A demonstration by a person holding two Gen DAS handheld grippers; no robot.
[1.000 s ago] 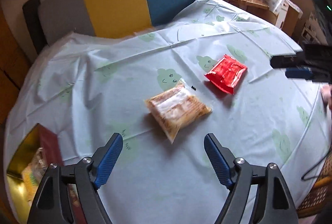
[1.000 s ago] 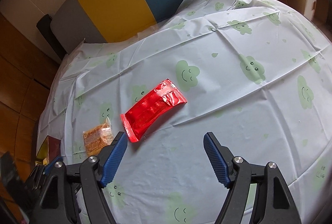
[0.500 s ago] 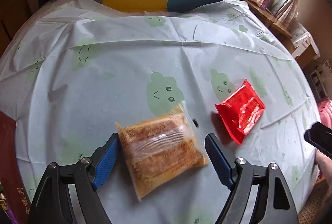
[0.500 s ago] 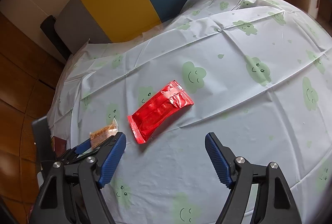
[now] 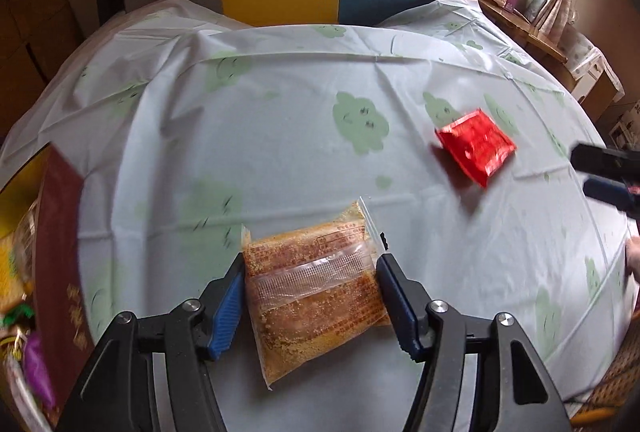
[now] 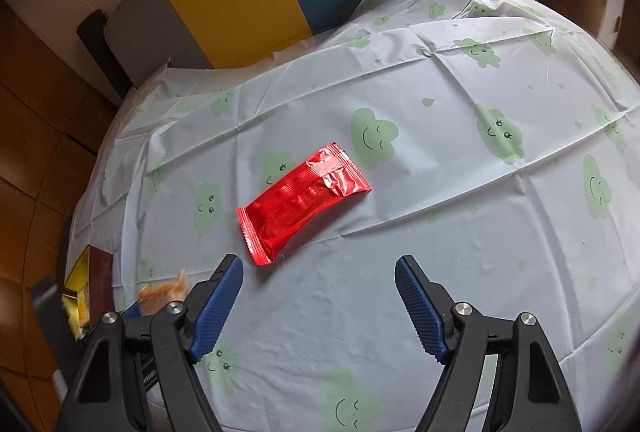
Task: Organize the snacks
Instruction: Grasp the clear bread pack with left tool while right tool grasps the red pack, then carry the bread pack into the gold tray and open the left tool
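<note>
Left tongs (image 5: 310, 298): closing around the clear packet of golden crumbly snack (image 5: 316, 296), which lies flat on the worktop (image 5: 280, 160) between the blue pads; the left pad seems to meet the wrapper's edge, the right pad stands at its side, a firm pinch not yet evident.
Right tongs (image 6: 318, 306): released, jaws wide with nothing between them, hovering short of the red foil packet (image 6: 302, 204).
Red foil packet: alone on the cloud-print cloth, well apart from the golden packet, its near corner just ahead of the right tongs' left pad.
Box (image 5: 52, 232): dark red and gold, at the worktop's left edge, other sweets inside; likely destination.
Risk, grip: the slick film may slide out if the pads catch only the loose side seam.
Risk, contents: a hard squeeze could crush the brittle filling.
Risk, cloth: pads set low may snag the thin plastic cloth and drag it, shifting the red packet.
Risk, crowding: both tongs work close together; a swing toward the box could clip the other.
</note>
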